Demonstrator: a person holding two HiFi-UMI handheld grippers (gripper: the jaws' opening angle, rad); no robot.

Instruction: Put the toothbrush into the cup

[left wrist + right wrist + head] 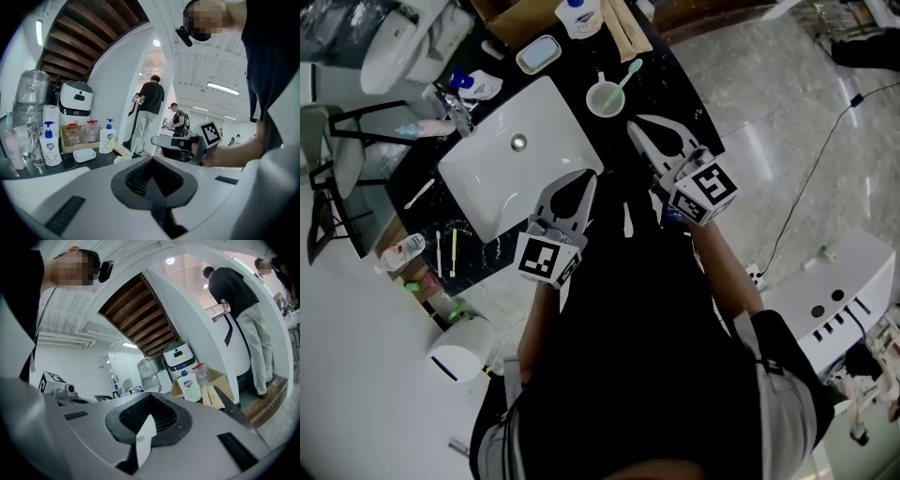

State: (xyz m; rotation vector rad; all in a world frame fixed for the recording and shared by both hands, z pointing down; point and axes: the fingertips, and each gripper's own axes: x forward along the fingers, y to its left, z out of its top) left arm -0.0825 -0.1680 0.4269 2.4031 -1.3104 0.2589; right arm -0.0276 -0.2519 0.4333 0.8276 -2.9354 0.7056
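Head view, near to far:

- left gripper at 6 o'clock of centre, over the near right corner of the sink. Its own view shows the jaws pressed together with nothing in them.
- right gripper is just past it at 1 o'clock, above the black counter. Jaws are pressed together too and not pinching anything. Its own view shows a pale sliver in the slot and I can't tell what that is. Head view shows nothing held.
- cup is upright on the counter at 11 o'clock of the right tips, near but apart.
- toothbrush is already in the cup, with the exposed end leaning over the rim toward 1 o'clock.
- Further out at 12 o'clock are a soap dish and a pump bottle.

My read is that placement is done and the step in hand is backing off.

How to do that well:
- Pull the right gripper toward 5 o'clock, away from the leaning brush, not across the rim.
- Keep both pairs of jaws together so no finger snags the brush.
- Move the left one only if needed. It's already clear of the cup.
- The cup looks light, so a clip on the rim would likely tip it and dump the brush.
- Check the brush stays seated before calling it.
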